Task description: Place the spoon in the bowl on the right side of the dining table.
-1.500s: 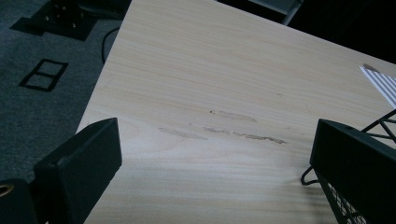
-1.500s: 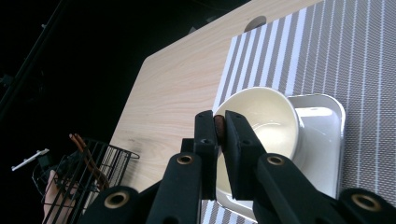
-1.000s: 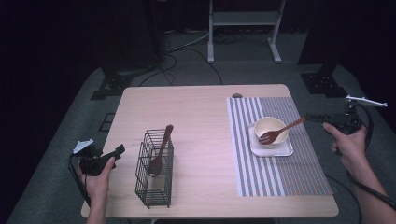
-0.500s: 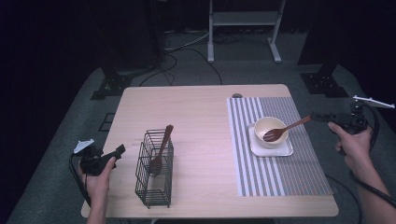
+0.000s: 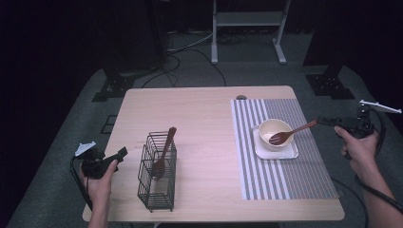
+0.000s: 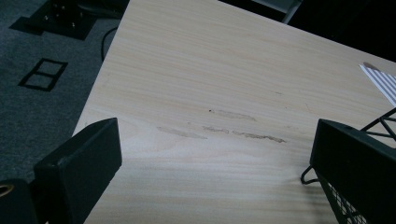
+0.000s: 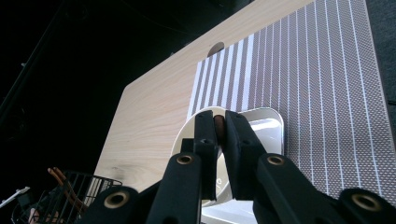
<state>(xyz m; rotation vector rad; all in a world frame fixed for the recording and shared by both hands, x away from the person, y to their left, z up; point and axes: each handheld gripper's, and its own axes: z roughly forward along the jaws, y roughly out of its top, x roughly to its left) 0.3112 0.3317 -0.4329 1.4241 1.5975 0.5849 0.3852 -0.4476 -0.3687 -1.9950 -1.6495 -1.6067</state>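
Dark surroundings; spoon [image 7: 218, 125] handle between fingers [image 7: 204, 135].

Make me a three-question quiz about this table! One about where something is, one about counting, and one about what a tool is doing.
1. Where does the bowl sit?
A. inside the wire basket
B. on a white plate on the striped mat
C. on the floor

2. How many wooden spoons are there?
A. one
B. two
C. four

3. What is the right tool doing?
A. pinching the handle of a spoon
B. lying flat on the mat
C. gripping the wire basket

Answers:
1. B: the bowl rests on the white plate, which lies on the striped mat.
2. B: one spoon in the basket stands in the wire basket, and the spoon in the bowl has its scoop end in the bowl.
3. A: its jaws are closed on that spoon's brown handle, seen in the right tool's own view.
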